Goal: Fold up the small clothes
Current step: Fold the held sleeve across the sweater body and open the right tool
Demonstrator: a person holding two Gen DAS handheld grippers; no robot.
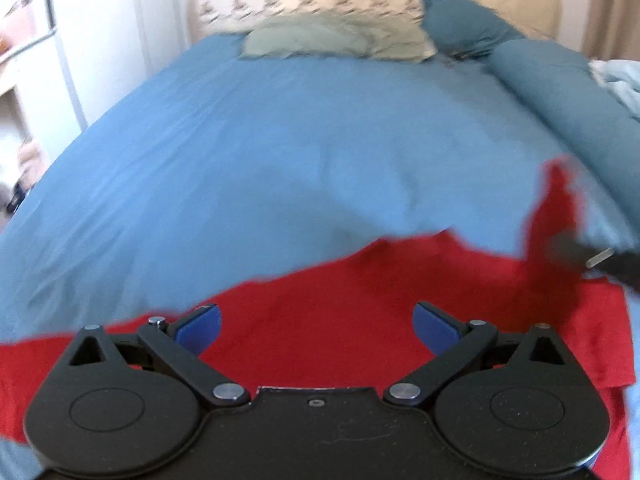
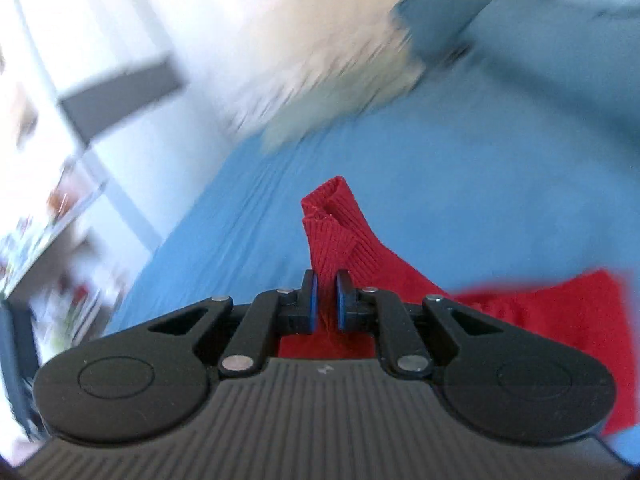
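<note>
Red knit garment lay spread on the blue bedsheet, mostly flat under your left gripper. That tool's jaws stood wide apart w/ nothing between the blue pads, hovering just above the cloth, approx over its middle. Further right in the left wrist view, a strip of the red fabric rose off the bed toward your right gripper, blurred at the frame edge. In the right wrist view your right gripper was clamped nearly closed on a ribbed cuff, pads pinching it, cuff end sticking up past the fingertips. Rest of the garment trailed down to the right. Green pillow and teal pillows sat at the head of the bed.
</note>
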